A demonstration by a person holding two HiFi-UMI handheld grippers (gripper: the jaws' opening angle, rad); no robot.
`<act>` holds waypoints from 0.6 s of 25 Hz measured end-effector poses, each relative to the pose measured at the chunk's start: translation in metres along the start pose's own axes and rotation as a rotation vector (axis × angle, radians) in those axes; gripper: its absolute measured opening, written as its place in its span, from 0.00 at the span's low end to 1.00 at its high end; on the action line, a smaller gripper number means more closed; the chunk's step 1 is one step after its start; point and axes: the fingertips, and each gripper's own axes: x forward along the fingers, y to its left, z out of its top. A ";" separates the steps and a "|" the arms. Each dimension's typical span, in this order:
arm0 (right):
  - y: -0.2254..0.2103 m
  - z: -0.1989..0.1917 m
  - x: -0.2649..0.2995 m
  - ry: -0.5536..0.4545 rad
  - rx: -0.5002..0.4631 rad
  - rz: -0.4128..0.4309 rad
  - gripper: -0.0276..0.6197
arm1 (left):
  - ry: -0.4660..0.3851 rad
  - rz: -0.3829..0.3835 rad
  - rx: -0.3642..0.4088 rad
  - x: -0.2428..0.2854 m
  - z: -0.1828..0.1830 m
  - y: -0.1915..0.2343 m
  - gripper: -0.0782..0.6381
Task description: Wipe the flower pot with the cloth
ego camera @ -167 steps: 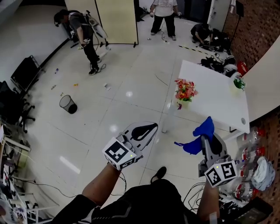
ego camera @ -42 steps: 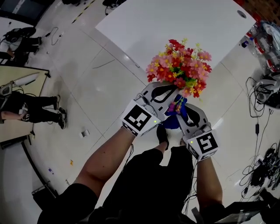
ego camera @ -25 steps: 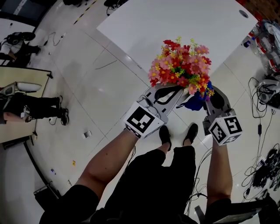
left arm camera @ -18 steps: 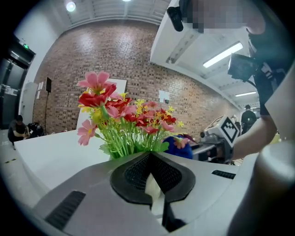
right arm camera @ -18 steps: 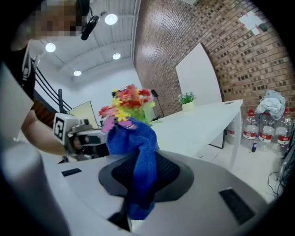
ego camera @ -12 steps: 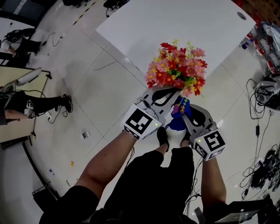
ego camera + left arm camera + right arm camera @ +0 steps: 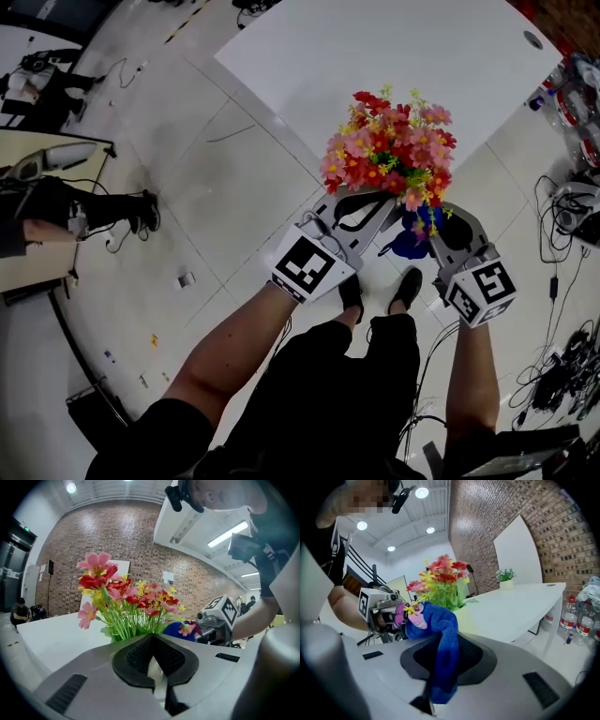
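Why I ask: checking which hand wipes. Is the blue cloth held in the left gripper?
No: the blue cloth is clamped in the right gripper, while the left gripper is shut on the white flower pot.

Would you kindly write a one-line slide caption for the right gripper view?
Right gripper shut on the blue cloth, close to the flowers and the left gripper.
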 end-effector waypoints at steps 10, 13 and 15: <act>-0.038 0.002 0.002 0.031 0.014 0.010 0.16 | 0.063 0.012 -0.013 0.005 -0.005 0.001 0.11; -0.052 0.005 0.005 0.046 0.016 0.013 0.16 | 0.071 0.015 -0.016 0.005 -0.006 0.000 0.11; -0.058 0.009 0.003 0.057 0.003 0.028 0.16 | 0.073 0.022 -0.020 0.005 -0.006 0.000 0.11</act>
